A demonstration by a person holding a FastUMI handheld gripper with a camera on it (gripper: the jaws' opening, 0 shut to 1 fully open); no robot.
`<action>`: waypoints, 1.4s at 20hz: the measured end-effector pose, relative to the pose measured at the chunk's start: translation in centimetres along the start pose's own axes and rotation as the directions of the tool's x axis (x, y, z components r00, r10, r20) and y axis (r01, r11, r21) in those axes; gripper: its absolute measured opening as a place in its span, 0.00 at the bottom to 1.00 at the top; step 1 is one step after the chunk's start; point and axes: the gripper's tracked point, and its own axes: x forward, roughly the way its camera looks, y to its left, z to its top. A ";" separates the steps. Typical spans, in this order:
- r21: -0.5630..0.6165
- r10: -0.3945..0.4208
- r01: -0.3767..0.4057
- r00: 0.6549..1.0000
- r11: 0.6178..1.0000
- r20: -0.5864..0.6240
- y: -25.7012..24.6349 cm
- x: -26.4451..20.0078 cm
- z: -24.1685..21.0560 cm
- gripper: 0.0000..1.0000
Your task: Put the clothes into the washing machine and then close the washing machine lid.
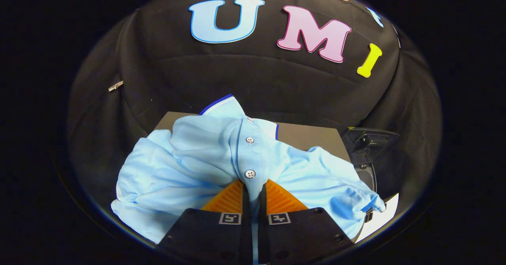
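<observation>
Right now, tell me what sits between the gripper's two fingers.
In the gripper view, the gripper is shut on the light blue buttoned polo shirt: a fold of its button placket, just below a white button, is pinched between the fingers.

No words, brand names or numbers can be read on any object here. The nearest thing to a sign is a pair of small square coded markers, left marker (230, 218) and right marker (279, 218), in the lower middle of the frame. One sits on each finger of the tool (253, 186), and both show block patterns only, no letters or digits. Those fingers are pressed together on a fold of the light blue shirt (189, 158), which bears no legible tag or print.
</observation>
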 end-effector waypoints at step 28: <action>0.038 0.345 -0.348 0.936 0.937 0.062 -37.2 -1.5 -1.5 0.10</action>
